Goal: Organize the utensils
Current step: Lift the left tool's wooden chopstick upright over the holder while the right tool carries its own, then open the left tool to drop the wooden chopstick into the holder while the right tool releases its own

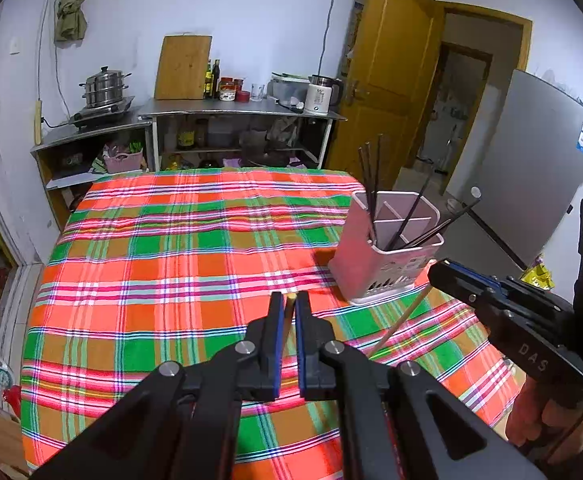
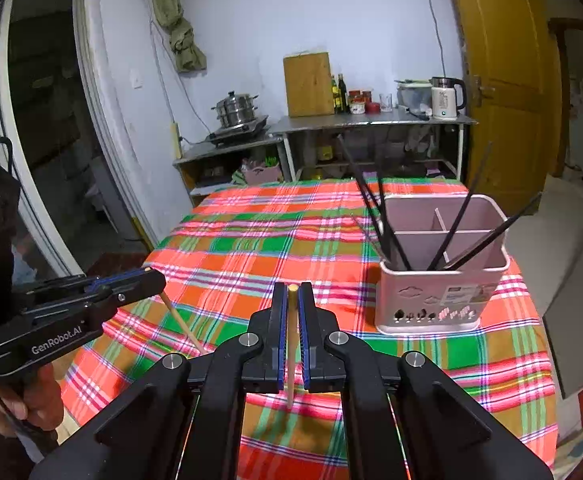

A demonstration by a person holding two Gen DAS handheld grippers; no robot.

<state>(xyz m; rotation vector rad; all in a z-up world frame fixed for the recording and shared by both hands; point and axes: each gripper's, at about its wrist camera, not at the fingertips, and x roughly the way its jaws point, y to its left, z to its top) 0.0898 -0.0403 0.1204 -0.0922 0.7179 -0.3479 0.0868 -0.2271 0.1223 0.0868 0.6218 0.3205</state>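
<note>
A pink utensil holder [image 1: 383,254] stands on the plaid tablecloth [image 1: 171,248] at the right, with several black chopsticks [image 1: 373,188] leaning in its compartments. It also shows in the right wrist view [image 2: 439,284]. My left gripper [image 1: 290,304] is shut on a pale wooden chopstick [image 1: 289,316], left of the holder. My right gripper [image 2: 292,294] is shut on another pale wooden chopstick [image 2: 291,344], held upright with its tip near the cloth. Each gripper shows in the other's view: the right [image 1: 437,270], the left [image 2: 157,280], each with its chopstick hanging down.
A steel counter [image 1: 235,110] behind the table holds a cutting board [image 1: 183,66], a steamer pot [image 1: 103,88], bottles, jars and a kettle [image 1: 323,94]. A yellow door [image 1: 387,80] and a grey fridge [image 1: 531,160] stand at the right.
</note>
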